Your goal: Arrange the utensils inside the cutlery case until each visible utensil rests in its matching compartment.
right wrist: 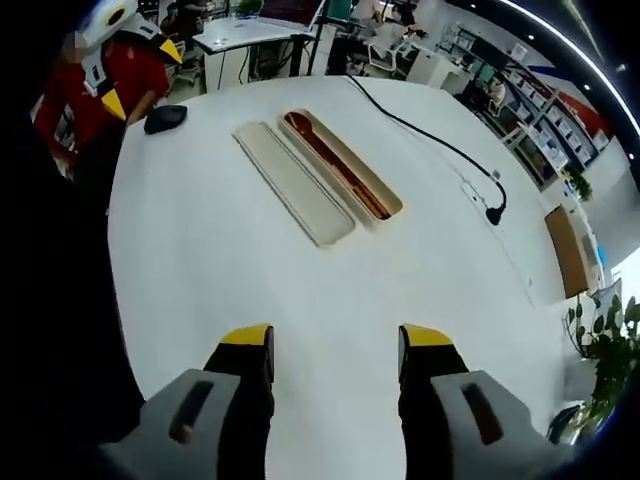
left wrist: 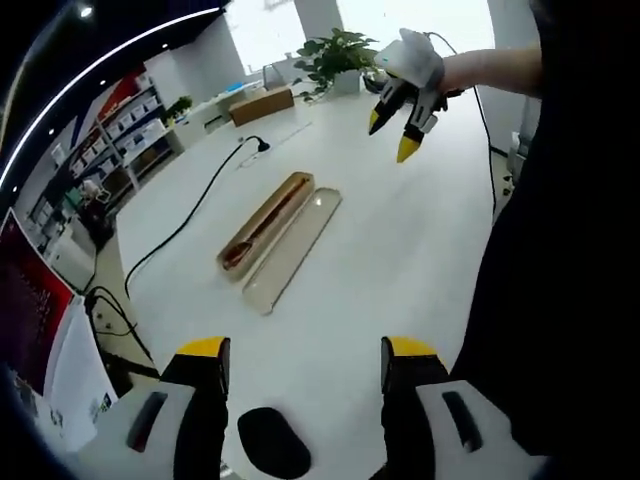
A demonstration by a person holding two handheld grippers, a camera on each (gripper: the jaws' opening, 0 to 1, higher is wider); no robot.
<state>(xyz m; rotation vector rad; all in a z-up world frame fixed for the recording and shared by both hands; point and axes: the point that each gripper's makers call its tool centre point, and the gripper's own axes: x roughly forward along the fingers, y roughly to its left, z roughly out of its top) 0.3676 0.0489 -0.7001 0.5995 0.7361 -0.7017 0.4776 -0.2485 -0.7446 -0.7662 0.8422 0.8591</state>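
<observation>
Fingers of my left gripper (left wrist: 305,365) and right gripper (right wrist: 335,350) spread, empty; utensils (right wrist: 335,168) already lie in the cutlery case (right wrist: 372,185), lid (right wrist: 292,183) alongside on worktop (right wrist: 250,290).

Surface (right wrist: 200,270): white, smooth, slight sheen. Cutlery case (left wrist: 268,222): beige, matt, plastic-looking; lid (left wrist: 293,250) beside it the same. Utensils (right wrist: 335,165) in the case: reddish-brown, glossy, wood-like.

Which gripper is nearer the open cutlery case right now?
Roughly equal, left perhaps nearer: the left gripper and right gripper hover open at opposite ends of the cutlery case, neither touching it.
</observation>
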